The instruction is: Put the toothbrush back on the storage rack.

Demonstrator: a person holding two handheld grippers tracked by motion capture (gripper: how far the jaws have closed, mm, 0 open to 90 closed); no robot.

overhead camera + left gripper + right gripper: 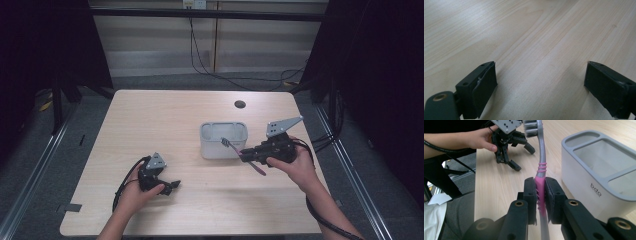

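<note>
High view is showing the left gripper (172, 186) resting low on the desk (150, 120), its fingers (482, 85) spread open. Just right of the white organizer (223, 140), the right gripper (540, 195) is clamping a pink-and-grey toothbrush (541, 173).

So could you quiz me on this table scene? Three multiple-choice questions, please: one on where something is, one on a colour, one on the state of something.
1. Where is the toothbrush?
A. clamped in the right gripper
B. lying flat on the table
C. inside the holder

2. What colour is the toothbrush grip?
A. green
B. pink
C. yellow

3. How is the left gripper?
A. shut on a cup
B. shut on nothing
C. open

Answers:
1. A, both black jaws press on its handle beside the holder.
2. B, pink ribbed rubber sits between the jaws.
3. C, bare wood lies between its wide-apart jaws.
</note>
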